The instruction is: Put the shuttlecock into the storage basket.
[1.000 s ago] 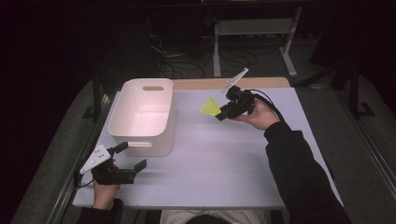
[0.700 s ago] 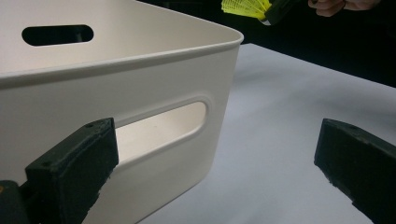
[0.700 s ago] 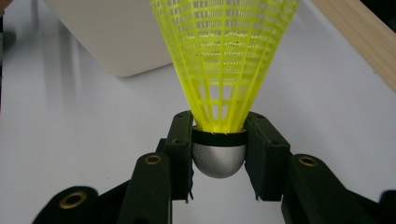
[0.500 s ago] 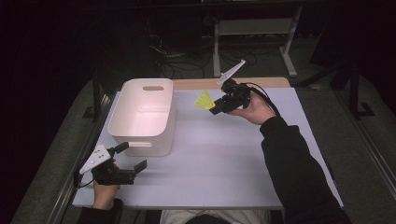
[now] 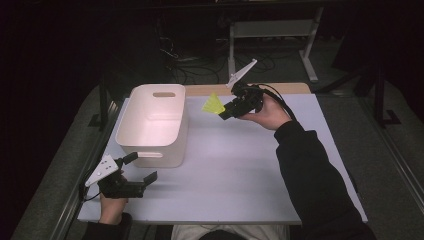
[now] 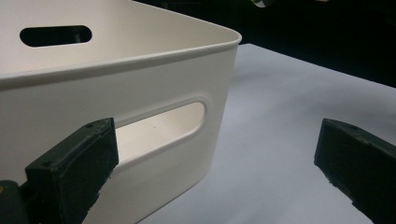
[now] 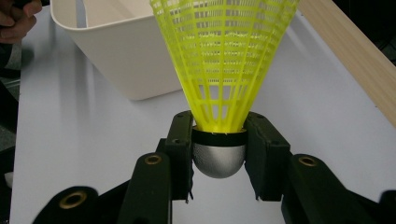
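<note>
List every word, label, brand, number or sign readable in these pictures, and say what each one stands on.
None: no readable text appears anywhere.
The yellow shuttlecock and its silver cap carry no print.
The white bin is plain inside and out.
The right gripper and left gripper bear no marking.
The table is unmarked.

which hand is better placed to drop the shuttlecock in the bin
Right. Its tool already grips the yellow shuttlecock by the cork, raised beside the white bin. The left tool sits open at the table's near edge.
</note>
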The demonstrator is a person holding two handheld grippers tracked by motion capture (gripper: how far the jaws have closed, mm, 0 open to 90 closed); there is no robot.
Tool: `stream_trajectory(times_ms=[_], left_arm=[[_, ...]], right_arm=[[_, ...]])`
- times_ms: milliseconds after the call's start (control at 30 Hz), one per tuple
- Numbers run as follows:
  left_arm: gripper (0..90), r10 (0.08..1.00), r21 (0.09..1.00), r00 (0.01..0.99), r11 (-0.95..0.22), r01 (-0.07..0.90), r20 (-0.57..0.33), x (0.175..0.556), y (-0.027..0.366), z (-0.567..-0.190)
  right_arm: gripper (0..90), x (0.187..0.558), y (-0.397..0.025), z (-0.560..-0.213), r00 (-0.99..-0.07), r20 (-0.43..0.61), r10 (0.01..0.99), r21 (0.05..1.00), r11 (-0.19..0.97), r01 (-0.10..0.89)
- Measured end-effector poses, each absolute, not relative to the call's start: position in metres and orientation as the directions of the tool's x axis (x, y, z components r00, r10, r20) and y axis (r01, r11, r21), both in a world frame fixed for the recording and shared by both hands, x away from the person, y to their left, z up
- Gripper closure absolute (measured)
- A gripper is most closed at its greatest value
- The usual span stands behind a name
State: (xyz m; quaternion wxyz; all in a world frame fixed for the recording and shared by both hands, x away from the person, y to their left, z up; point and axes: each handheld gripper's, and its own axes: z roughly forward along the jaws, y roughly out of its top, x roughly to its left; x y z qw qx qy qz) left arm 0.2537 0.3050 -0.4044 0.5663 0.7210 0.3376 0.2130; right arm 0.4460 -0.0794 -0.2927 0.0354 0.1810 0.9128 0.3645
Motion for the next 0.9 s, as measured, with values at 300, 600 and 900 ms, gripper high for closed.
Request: stream_trajectory(times_ms=[300, 600, 900], left_arm=[[0.0, 0.729, 0.961, 0.681, -0.131, 0.244, -0.073, 0.253, 0.305, -0.404], [0.0, 0.727, 0.962, 0.682, -0.126, 0.242, -0.076, 0.253, 0.305, -0.404], [0.0, 0.727, 0.963, 0.683, -0.127, 0.238, -0.073, 0.253, 0.305, -0.404]], right_arm=[[62.9, 0.445, -0.07, -0.281, -0.94, 0.056, 0.335, 0.682, 0.675, 0.282], [62.9, 0.444, -0.06, -0.272, -0.946, 0.042, 0.321, 0.681, 0.684, 0.262], [62.9, 0.444, -0.047, -0.266, -0.954, 0.034, 0.296, 0.685, 0.688, 0.238]])
